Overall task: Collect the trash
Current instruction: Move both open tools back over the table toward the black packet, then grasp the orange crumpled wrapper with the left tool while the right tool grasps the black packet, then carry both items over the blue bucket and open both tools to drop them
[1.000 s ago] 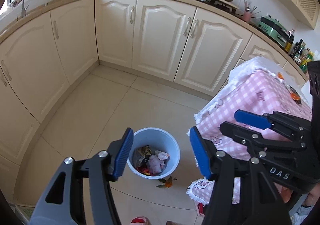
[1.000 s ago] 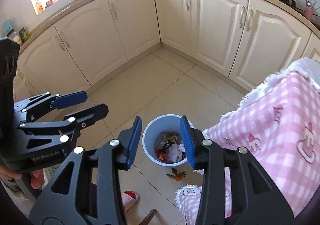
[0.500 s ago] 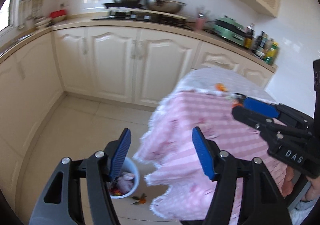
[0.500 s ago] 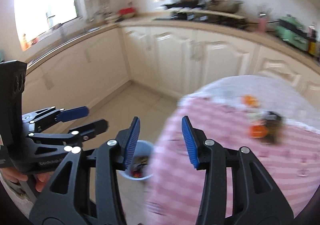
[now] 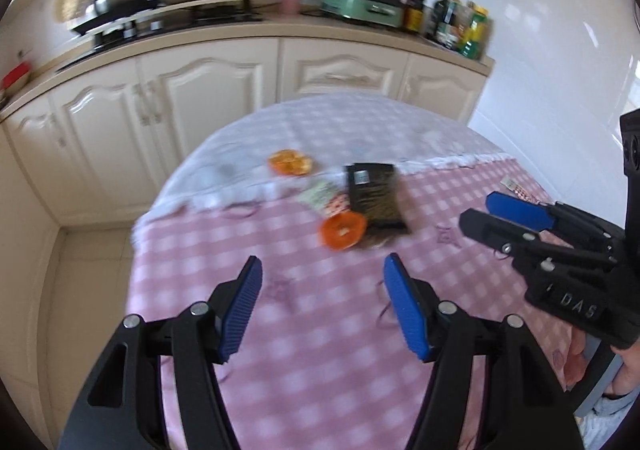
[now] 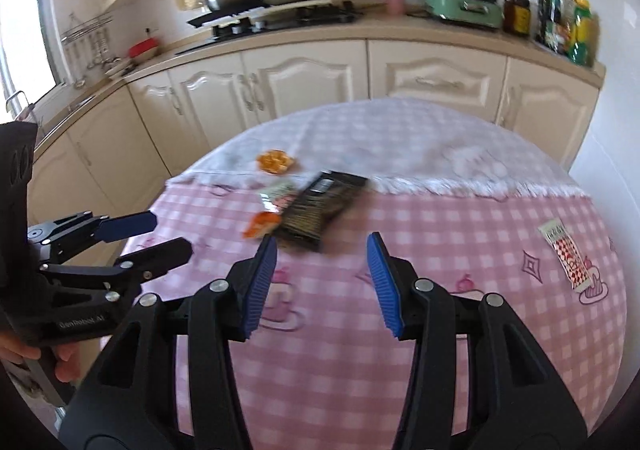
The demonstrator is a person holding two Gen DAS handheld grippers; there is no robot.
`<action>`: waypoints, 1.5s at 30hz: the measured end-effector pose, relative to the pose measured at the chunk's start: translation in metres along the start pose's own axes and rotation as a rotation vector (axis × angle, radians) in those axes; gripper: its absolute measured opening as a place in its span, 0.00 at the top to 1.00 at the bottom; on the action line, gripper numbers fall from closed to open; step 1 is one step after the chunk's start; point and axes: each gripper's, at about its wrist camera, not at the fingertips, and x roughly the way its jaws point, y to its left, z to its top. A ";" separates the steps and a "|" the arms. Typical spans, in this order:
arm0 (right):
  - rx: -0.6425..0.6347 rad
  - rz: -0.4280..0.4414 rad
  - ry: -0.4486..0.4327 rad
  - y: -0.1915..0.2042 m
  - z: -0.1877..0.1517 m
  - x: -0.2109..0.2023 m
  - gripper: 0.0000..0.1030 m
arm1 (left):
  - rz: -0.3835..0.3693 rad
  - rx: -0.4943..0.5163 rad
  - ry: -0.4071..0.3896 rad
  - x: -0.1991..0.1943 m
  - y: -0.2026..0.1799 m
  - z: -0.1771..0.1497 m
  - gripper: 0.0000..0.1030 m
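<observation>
Over the surface, left wrist view
Left hand-held gripper (image 5: 322, 306): at 6 o'clock, blue pads spread wide, nothing between them — only checked cloth shows in the gap.
Surface (image 5: 304, 362): pink checked cloth near the camera, white lacy cloth at 12 o'clock.
Black wrapper (image 5: 375, 198): flat on the pink cloth just above the gap, toward 1 o'clock.
Orange peel cup (image 5: 342, 230): touching the black wrapper's lower left corner.
Small printed wrapper (image 5: 323, 198): just left of the black wrapper.
Peel pieces (image 5: 290, 163): on the white cloth at 11 o'clock, apart from the rest.
Right hand-held gripper (image 5: 490, 213): at 3 o'clock, jaws parted, empty.

Over the surface, right wrist view
Right hand-held gripper (image 6: 322, 282): at 6 o'clock, pads apart and holding nothing.
Black wrapper (image 6: 320, 209): blurred, lying slantwise just beyond the left pad.
Orange peel cup (image 6: 262, 226): at the wrapper's left end, near the left fingertip.
Peel pieces (image 6: 275, 161): on the white cloth at 11 o'clock.
Red-and-white wrapper (image 6: 566, 254): alone at 3 o'clock, well apart from the cluster.
Left hand-held gripper (image 6: 158, 238): at 9 o'clock, jaws spread — over the table edge.
</observation>
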 end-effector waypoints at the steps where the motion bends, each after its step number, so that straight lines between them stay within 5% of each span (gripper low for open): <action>1: 0.008 -0.001 0.007 -0.006 0.000 0.004 0.54 | -0.003 0.012 0.010 0.008 -0.005 0.003 0.40; 4: 0.014 -0.001 0.017 -0.014 0.001 0.010 0.53 | -0.001 0.037 0.045 0.030 -0.014 0.010 0.42; 8: 0.025 0.006 0.031 -0.022 0.003 0.021 0.52 | -0.011 0.041 0.087 0.053 -0.017 0.016 0.57; 15: 0.026 0.015 0.047 -0.022 0.005 0.034 0.51 | -0.030 0.024 0.066 0.055 -0.014 0.018 0.96; 29: 0.063 0.057 0.149 0.011 0.026 0.085 0.52 | -0.024 -0.055 -0.029 0.019 0.023 0.015 0.97; 38: -0.028 -0.003 0.155 0.025 0.023 0.085 0.86 | -0.003 -0.080 -0.052 0.000 0.041 0.011 0.97; 45: -0.052 -0.021 0.120 0.032 0.019 0.060 0.91 | -0.005 -0.097 -0.080 -0.025 0.049 0.001 0.97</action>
